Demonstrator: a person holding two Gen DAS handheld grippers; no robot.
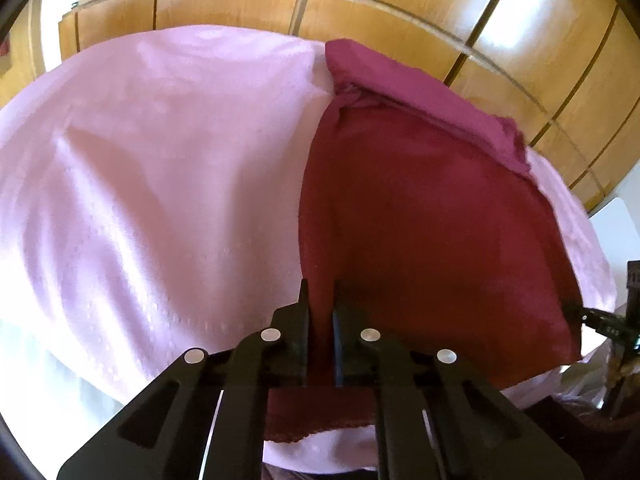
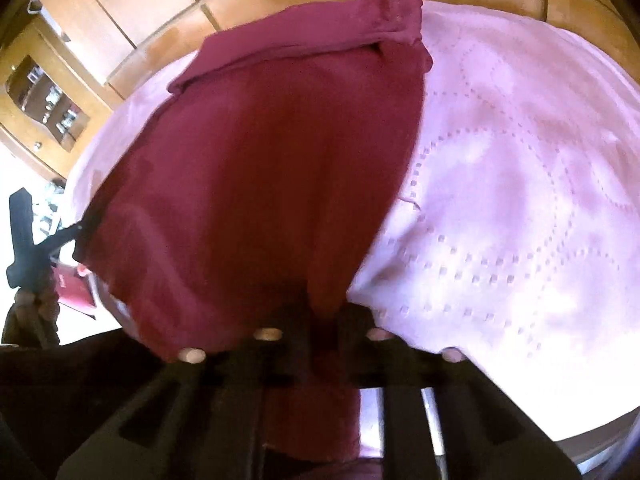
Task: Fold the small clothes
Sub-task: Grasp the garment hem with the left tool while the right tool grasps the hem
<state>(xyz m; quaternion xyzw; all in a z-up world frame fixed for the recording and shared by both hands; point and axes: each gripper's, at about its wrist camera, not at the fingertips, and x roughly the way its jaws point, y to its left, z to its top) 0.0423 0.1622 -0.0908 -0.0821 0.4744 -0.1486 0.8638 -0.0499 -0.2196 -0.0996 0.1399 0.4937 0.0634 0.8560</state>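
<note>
A dark red garment (image 1: 432, 220) lies on a pink tablecloth (image 1: 160, 160), its far edge folded over in a lighter roll (image 1: 420, 92). My left gripper (image 1: 320, 292) is shut on the garment's near left corner, and the cloth runs up between its fingers. The right gripper (image 1: 576, 309) pinches the near right corner at the picture's edge. In the right wrist view the same garment (image 2: 260, 168) fills the middle, with my right gripper (image 2: 322, 312) shut on a bunched fold of it. The left gripper (image 2: 80, 236) holds the opposite corner at the left.
The pink tablecloth (image 2: 520, 200) has dotted ring patterns and covers a round table. Wooden cabinet panels (image 1: 360, 4) stand behind it. A glass-fronted cabinet (image 2: 48, 92) and a red object (image 2: 74, 290) are off the table's left side.
</note>
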